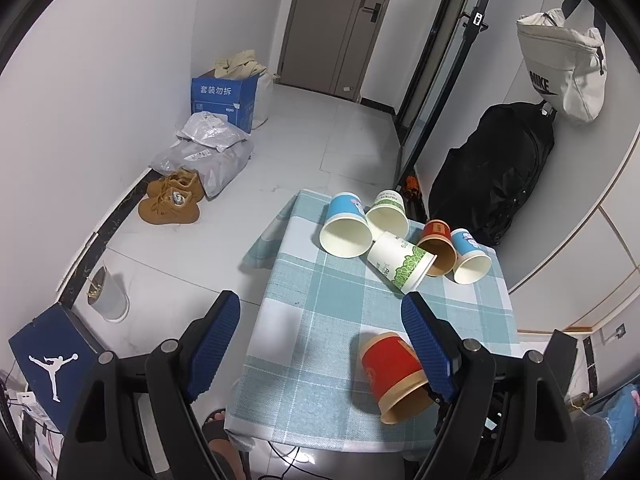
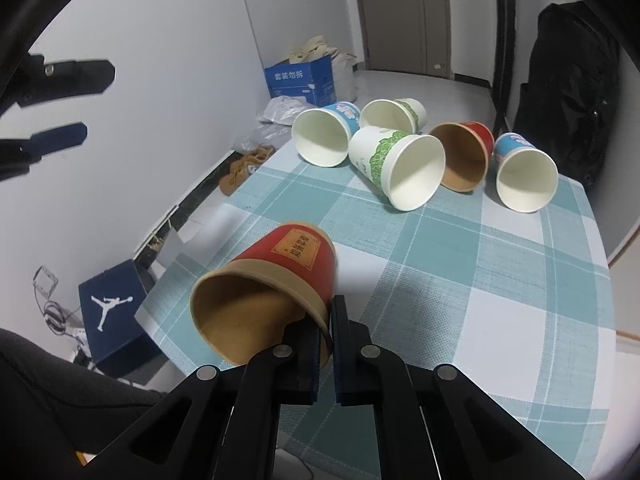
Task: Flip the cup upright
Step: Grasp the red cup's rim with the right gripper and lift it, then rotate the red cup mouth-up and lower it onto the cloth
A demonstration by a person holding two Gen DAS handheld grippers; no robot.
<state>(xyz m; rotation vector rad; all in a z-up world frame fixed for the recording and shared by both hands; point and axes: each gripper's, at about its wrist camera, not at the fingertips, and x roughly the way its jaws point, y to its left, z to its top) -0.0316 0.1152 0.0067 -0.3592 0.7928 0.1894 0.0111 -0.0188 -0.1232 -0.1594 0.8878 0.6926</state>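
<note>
A red paper cup [image 2: 280, 280] with a tan rim lies tilted at the near edge of the checked table [image 2: 460, 280], its mouth toward me. My right gripper [image 2: 326, 328] is shut on its rim wall, one finger inside and one outside. The cup also shows in the left wrist view [image 1: 394, 372], partly behind my left gripper's right finger. My left gripper [image 1: 320, 312] is open and empty, above the table's near left part, apart from the cup. It also shows in the right wrist view [image 2: 72, 104] at the far left.
Several cups lie on their sides at the table's far end: a blue one [image 1: 346, 226], two white-green ones [image 1: 400, 262], a red one [image 1: 438, 246] and a small blue one [image 1: 470, 256]. A black backpack [image 1: 496, 176] stands right; boxes, bags and shoes [image 1: 172, 200] lie on the floor left.
</note>
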